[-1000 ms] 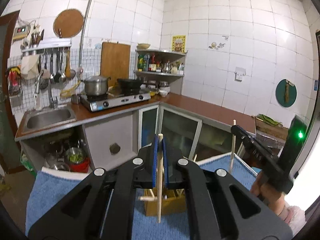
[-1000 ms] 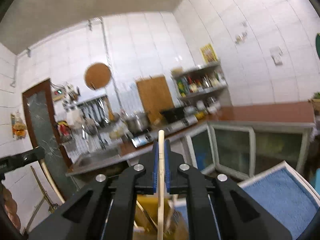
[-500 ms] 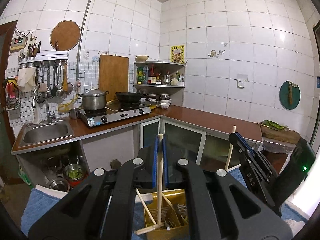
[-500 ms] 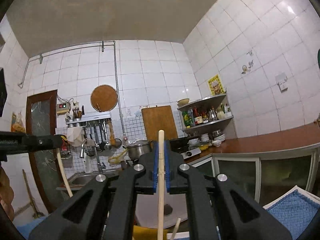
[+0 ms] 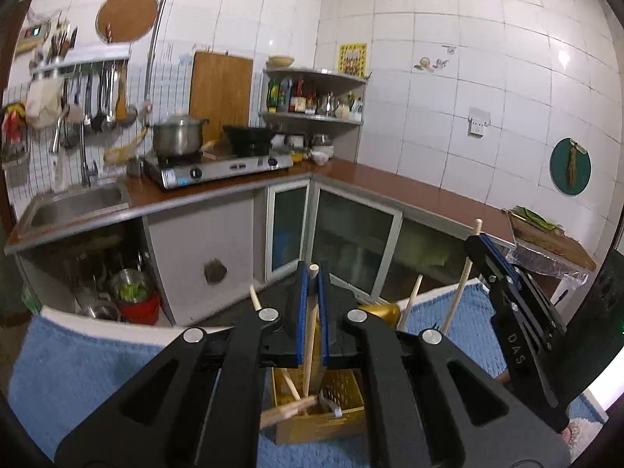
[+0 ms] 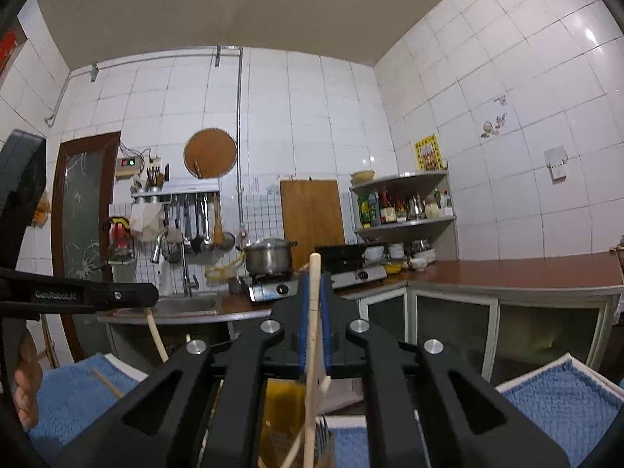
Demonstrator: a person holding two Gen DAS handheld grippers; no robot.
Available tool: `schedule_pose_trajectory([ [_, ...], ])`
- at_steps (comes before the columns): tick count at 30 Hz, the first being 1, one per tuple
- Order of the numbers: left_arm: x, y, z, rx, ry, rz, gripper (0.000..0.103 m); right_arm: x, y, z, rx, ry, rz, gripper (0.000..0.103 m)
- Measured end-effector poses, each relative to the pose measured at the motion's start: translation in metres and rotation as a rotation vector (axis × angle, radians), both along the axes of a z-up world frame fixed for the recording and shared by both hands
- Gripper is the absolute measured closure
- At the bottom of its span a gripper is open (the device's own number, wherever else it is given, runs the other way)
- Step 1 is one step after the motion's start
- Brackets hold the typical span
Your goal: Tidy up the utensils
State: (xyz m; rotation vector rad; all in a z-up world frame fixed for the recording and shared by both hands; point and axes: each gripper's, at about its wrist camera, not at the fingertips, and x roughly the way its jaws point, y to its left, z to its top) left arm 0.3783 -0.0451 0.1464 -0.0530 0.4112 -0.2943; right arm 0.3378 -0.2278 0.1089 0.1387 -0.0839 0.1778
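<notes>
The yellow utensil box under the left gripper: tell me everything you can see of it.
The yellow box looks like wood or bamboo, open-topped, with a perforated panel on one side. It stands upright on the blue towel, directly below the left gripper. Several wooden sticks lean inside it, and fork tines show at its rim. The chopstick clamped in the jaws reaches down into it.

This is a home kitchen: a gas stove (image 5: 218, 167) carries a steel pot (image 5: 177, 138) (lid on), a sink (image 5: 76, 204) lies left of the stove, ladles (image 5: 97, 95) hang above the sink, and a bottle shelf (image 5: 314, 97) stands right of the stove.
</notes>
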Motion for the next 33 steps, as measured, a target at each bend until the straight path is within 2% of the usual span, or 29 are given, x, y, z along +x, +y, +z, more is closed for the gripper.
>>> schedule_pose_trajectory([
  [8,0.004,0.000,-0.028,0.020,0.064,0.036,0.099,0.005,0.007,-0.024,-0.067,0.125,0.015,0.097],
  [12,0.000,0.005,-0.030,0.023,0.080,0.053,0.098,0.008,0.010,-0.030,-0.091,0.189,0.017,0.096],
  [14,-0.005,0.010,-0.027,0.021,0.081,0.062,0.090,0.011,0.012,-0.036,-0.101,0.231,0.024,0.096],
  [15,-0.010,0.014,-0.023,0.018,0.074,0.074,0.074,0.012,0.012,-0.038,-0.110,0.248,0.023,0.096],
  [16,-0.016,0.017,-0.018,0.017,0.059,0.096,0.052,0.012,0.013,-0.039,-0.119,0.261,0.023,0.096],
  [20,-0.035,0.032,-0.001,0.029,0.021,0.144,0.033,0.005,0.009,-0.036,-0.104,0.300,0.031,0.095],
  [21,-0.041,0.037,0.003,0.030,0.017,0.158,0.026,0.002,0.009,-0.032,-0.098,0.302,0.030,0.085],
  [22,-0.047,0.042,0.006,0.024,0.003,0.171,0.019,-0.003,0.007,-0.028,-0.089,0.300,0.023,0.066],
  [23,-0.054,0.046,0.009,0.020,-0.012,0.185,0.015,-0.007,0.006,-0.024,-0.084,0.296,0.017,0.058],
  [24,-0.059,0.050,0.011,0.021,-0.026,0.201,0.006,-0.013,0.004,-0.020,-0.082,0.288,0.009,0.054],
  [26,-0.074,0.057,0.014,0.032,-0.057,0.236,0.005,-0.022,0.003,-0.012,-0.094,0.288,0.004,0.054],
  [29,-0.091,0.063,0.013,0.047,-0.071,0.260,0.005,-0.038,0.002,-0.004,-0.115,0.305,-0.021,0.045],
  [33,-0.117,0.075,0.010,0.029,-0.080,0.287,0.005,-0.072,0.002,0.002,-0.142,0.293,-0.043,0.023],
])
